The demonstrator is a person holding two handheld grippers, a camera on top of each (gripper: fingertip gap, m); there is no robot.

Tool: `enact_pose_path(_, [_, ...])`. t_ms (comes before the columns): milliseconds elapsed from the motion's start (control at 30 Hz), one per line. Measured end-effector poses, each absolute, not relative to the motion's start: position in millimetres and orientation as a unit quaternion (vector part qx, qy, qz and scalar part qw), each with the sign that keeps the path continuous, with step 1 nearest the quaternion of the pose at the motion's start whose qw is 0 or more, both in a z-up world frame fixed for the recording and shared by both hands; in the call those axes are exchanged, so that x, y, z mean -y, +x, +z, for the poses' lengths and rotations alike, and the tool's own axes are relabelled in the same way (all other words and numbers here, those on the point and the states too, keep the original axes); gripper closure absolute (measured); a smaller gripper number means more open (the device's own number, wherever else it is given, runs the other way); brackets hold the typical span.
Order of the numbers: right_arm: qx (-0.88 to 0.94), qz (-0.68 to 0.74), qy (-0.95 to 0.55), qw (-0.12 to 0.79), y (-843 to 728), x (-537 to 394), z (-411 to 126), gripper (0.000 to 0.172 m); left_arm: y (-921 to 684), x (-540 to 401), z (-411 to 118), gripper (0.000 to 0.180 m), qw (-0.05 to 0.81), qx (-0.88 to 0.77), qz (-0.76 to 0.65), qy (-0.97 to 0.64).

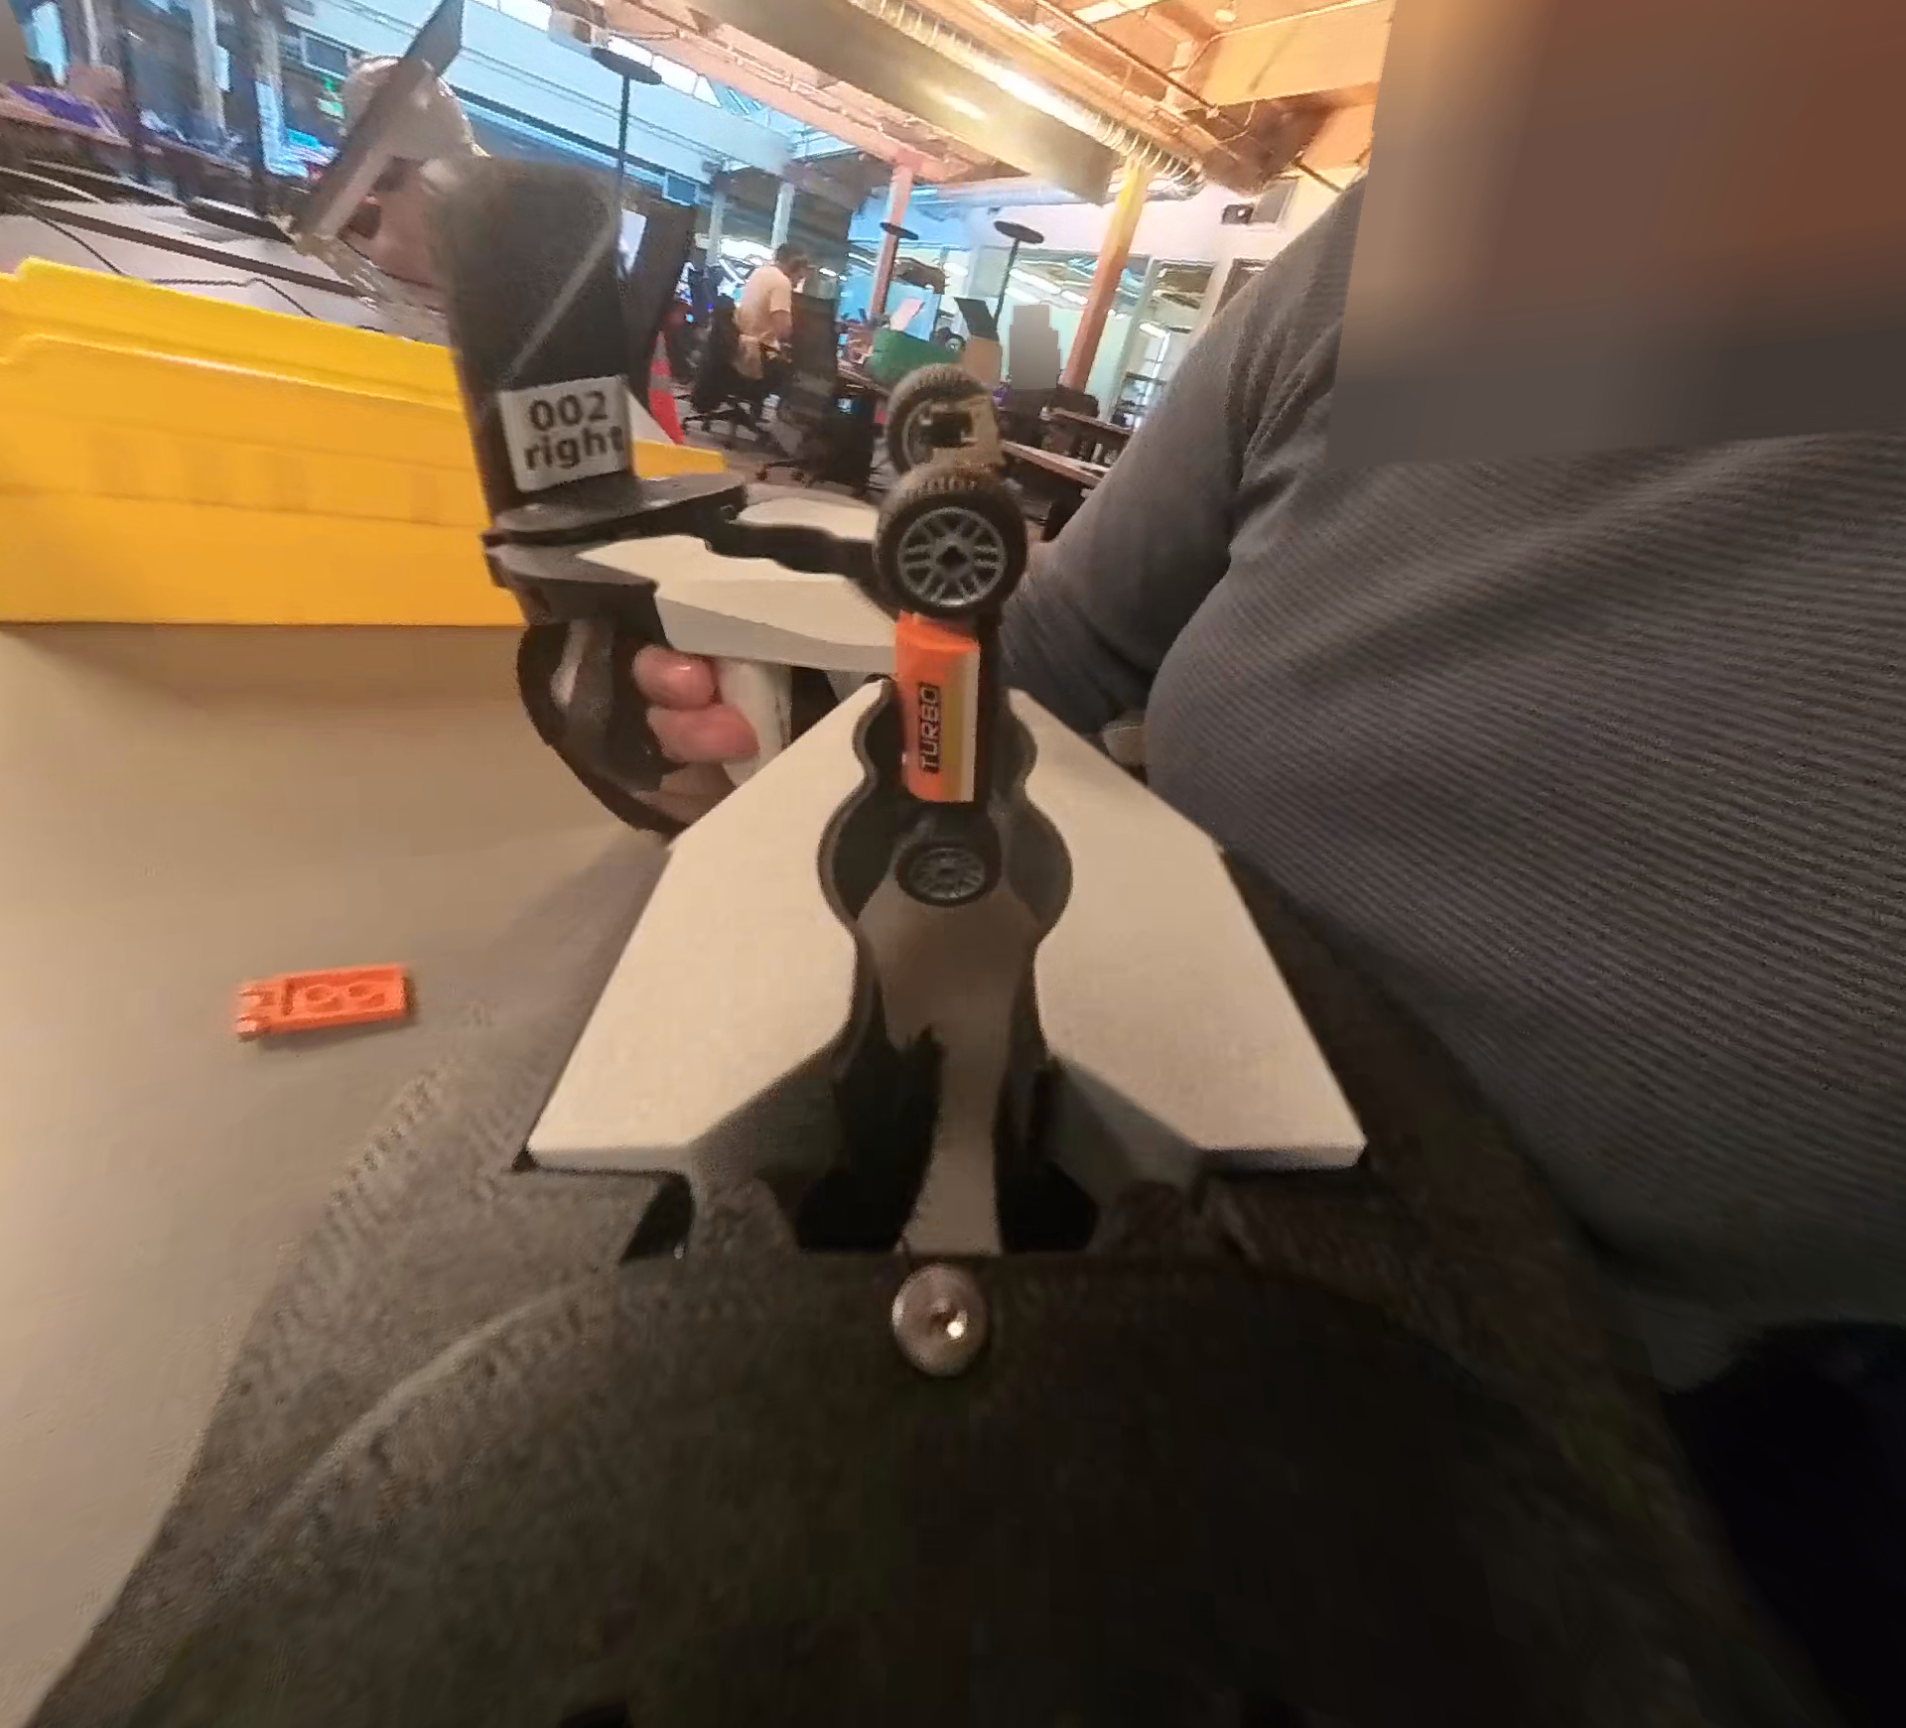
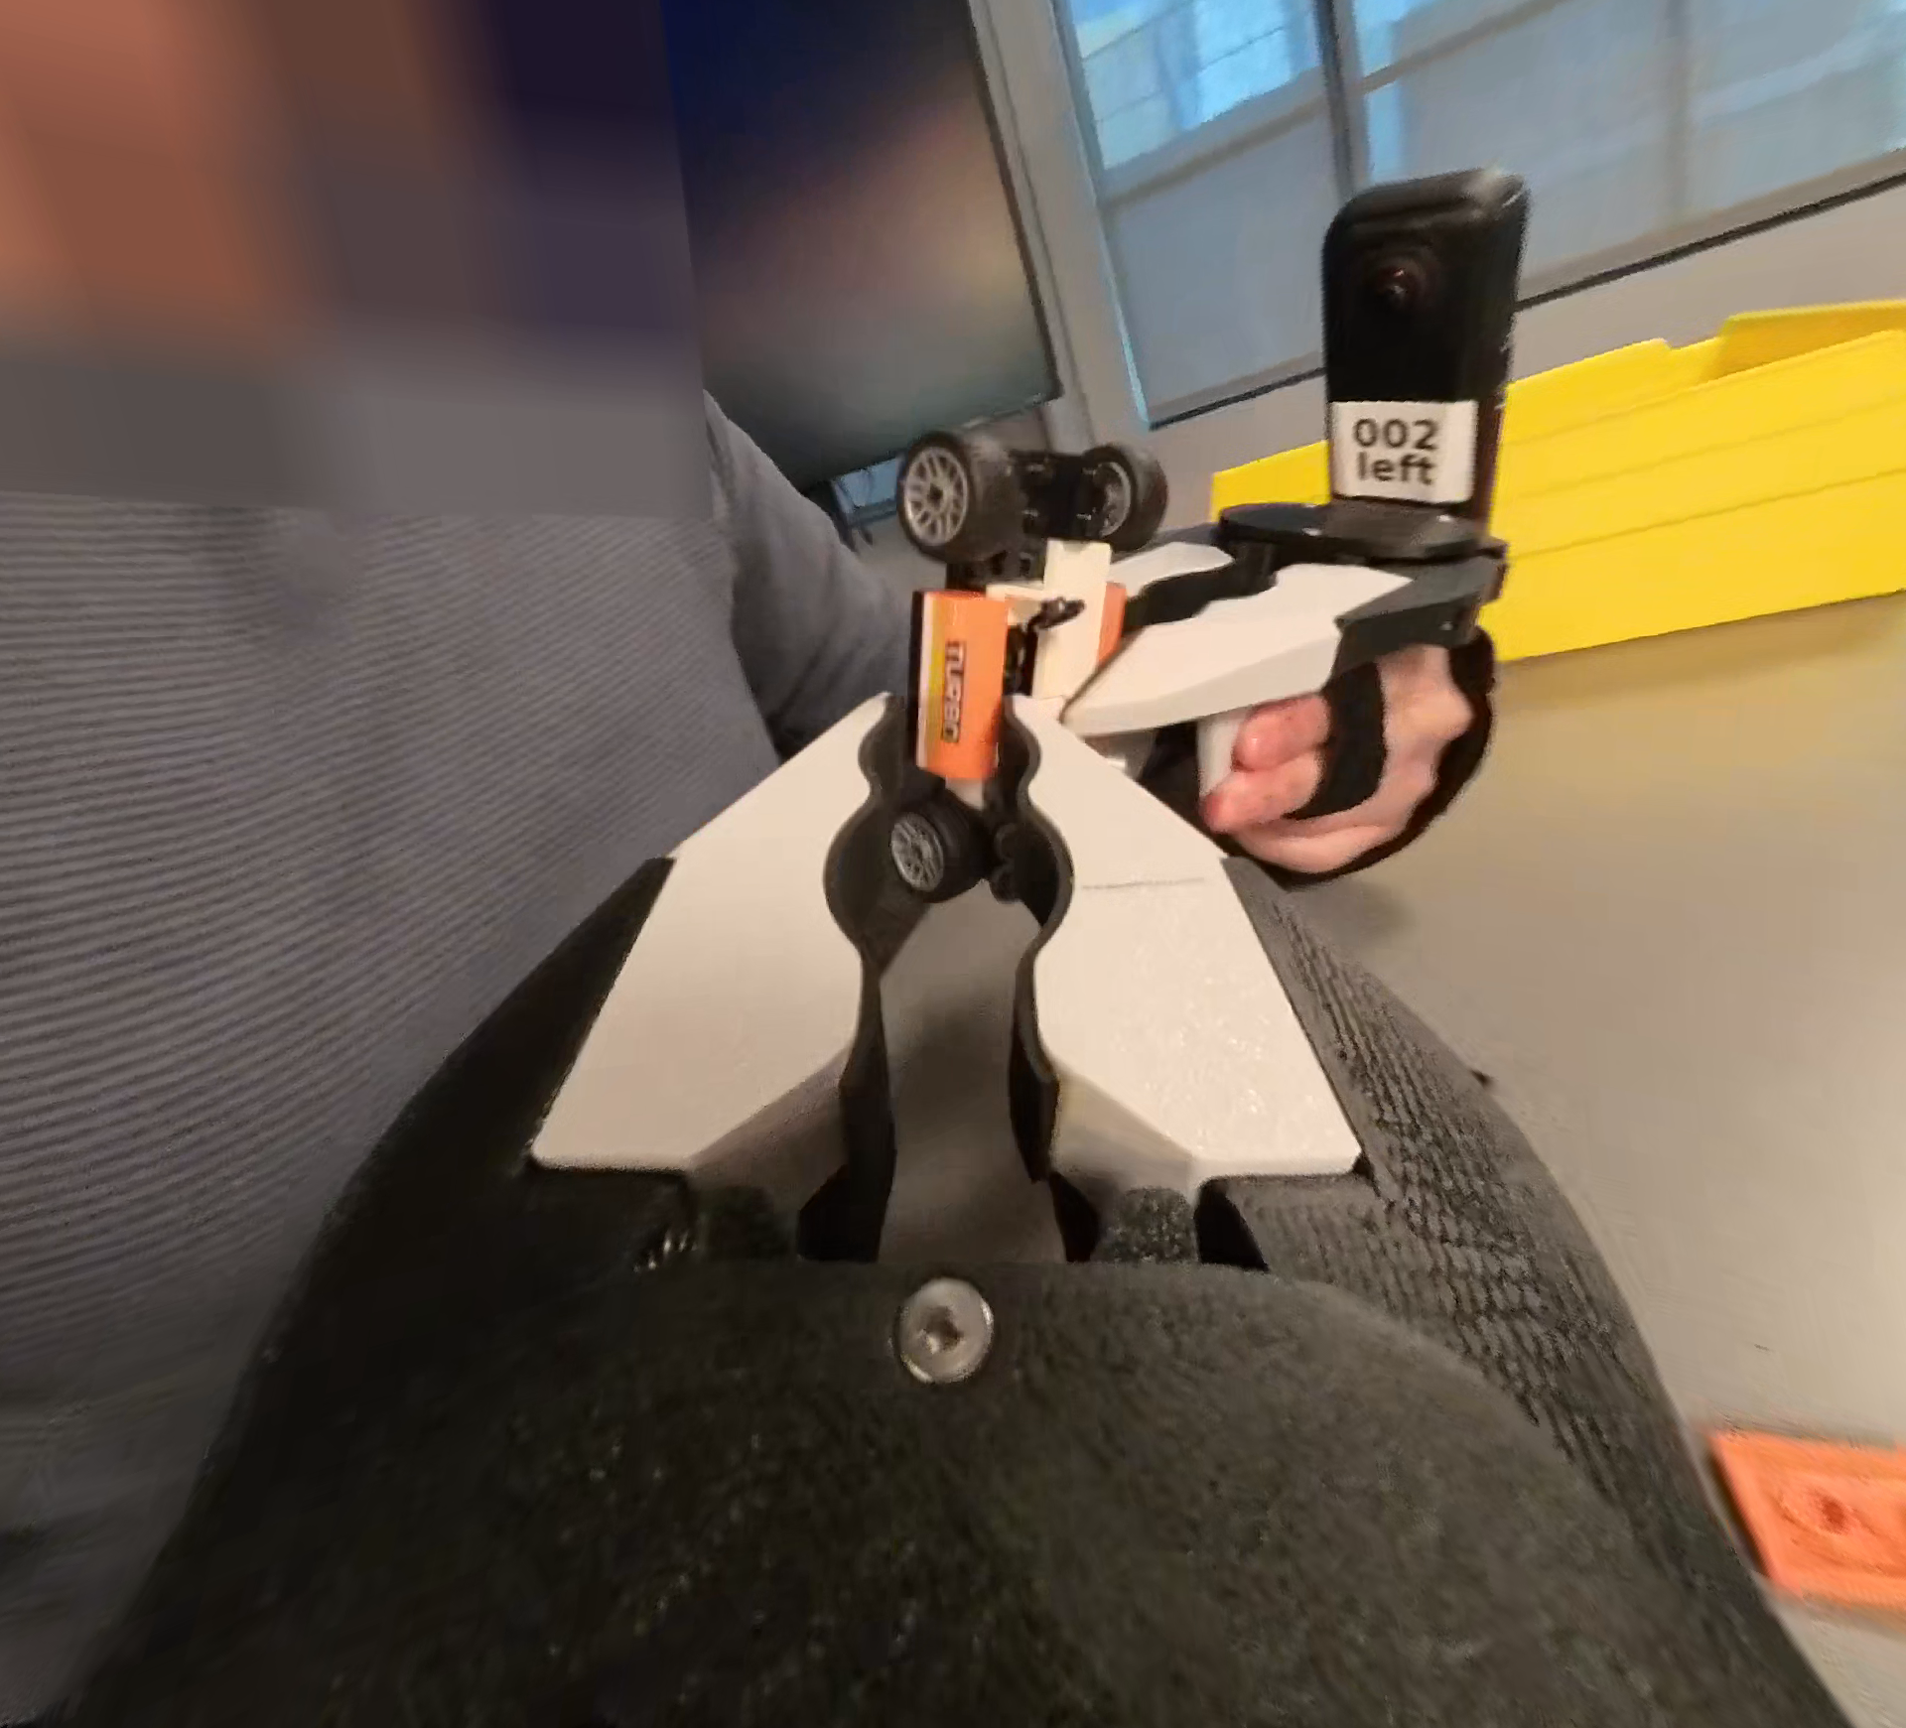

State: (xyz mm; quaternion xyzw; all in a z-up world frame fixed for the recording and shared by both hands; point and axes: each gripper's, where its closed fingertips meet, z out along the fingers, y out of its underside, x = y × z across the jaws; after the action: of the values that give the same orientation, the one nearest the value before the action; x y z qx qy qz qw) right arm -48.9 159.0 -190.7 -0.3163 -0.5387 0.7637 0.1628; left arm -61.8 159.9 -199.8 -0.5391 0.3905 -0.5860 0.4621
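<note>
Toy car (image 1: 933,719), orange-white, held nose-down above counter (image 1: 206,802), both hand-held grippers, left (image 1: 933,750) and right (image 2: 954,730), clamped on its body; orange plate (image 1: 325,998) at 8 o'clock, yellow bin (image 1: 206,462) at 10.

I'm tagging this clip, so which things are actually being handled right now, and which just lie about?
Handled:
- toy car, orange and white, black wheels, stood on end
- left gripper, closed on it
- right gripper, closed on it

Lying about:
- orange flat piece on the table
- yellow bins
</note>
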Motion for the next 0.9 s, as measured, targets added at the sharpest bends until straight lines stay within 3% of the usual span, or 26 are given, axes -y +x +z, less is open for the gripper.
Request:
enact_pose_path(167, [0.515,0.795,-0.308,0.084,-47.8,-152.2,-188.0,0.155,-52.4,-156.0,-209.3,0.165,0.437,-0.404,-0.591,-0.545])
enact_pose_path(300, [0.541,0.77,-0.314,0.124,-51.1,-154.4,-192.1,0.157,-57.1,-160.0,-210.4,0.165,0.447,-0.402,-0.579,-0.551])
enact_pose_path(400, [0.555,0.733,-0.337,0.203,-57.6,-167.6,-195.9,0.159,-62.5,-165.8,-210.2,0.165,0.466,-0.395,-0.561,-0.558])
enact_pose_path(533, [0.523,0.713,-0.372,0.281,-57.7,-199.1,-189.7,0.163,-91.2,-183.6,-190.9,0.166,0.541,-0.351,-0.525,-0.555])
enact_pose_path(833, [0.625,0.426,-0.532,0.381,-78.6,-251.1,-264.8,0.161,-123.6,-237.9,-222.6,0.165,0.625,-0.337,-0.248,-0.66])
enact_pose_path(900, [0.651,0.373,-0.541,0.381,-79.4,-254.0,-278.6,0.144,-124.2,-244.6,-228.6,0.165,0.641,-0.36,-0.158,-0.659])
